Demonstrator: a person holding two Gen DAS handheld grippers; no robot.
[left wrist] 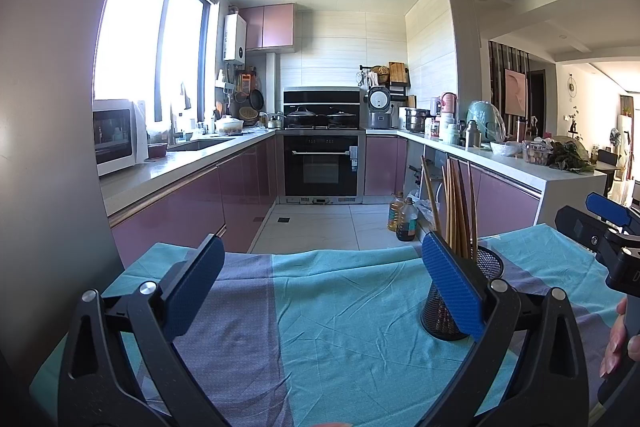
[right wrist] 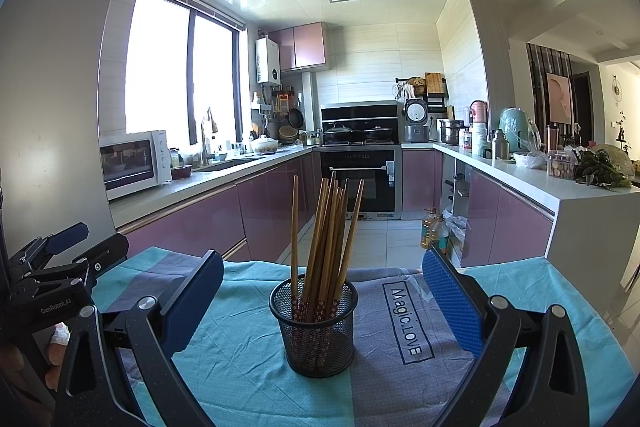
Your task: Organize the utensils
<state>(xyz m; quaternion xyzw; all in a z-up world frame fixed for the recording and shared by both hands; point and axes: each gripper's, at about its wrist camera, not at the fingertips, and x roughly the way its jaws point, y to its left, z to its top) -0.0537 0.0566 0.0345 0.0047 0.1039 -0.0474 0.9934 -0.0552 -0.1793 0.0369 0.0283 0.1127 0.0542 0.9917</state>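
A black mesh holder (right wrist: 314, 327) stands upright on the teal and grey tablecloth (right wrist: 248, 367), with several wooden chopsticks (right wrist: 326, 239) standing in it. My right gripper (right wrist: 320, 291) is open and empty, its blue pads on either side of the holder and short of it. In the left wrist view the holder (left wrist: 486, 263) and chopsticks (left wrist: 460, 211) sit partly hidden behind the right pad. My left gripper (left wrist: 320, 279) is open and empty over bare cloth, left of the holder. Each gripper shows at the edge of the other's view.
The table's far edge (left wrist: 320, 253) drops to a tiled kitchen floor. Purple cabinets and counters run along both sides, with an oven (left wrist: 322, 163) at the back. Oil bottles (left wrist: 402, 219) stand on the floor. A grey fridge wall (right wrist: 48, 87) is close on the left.
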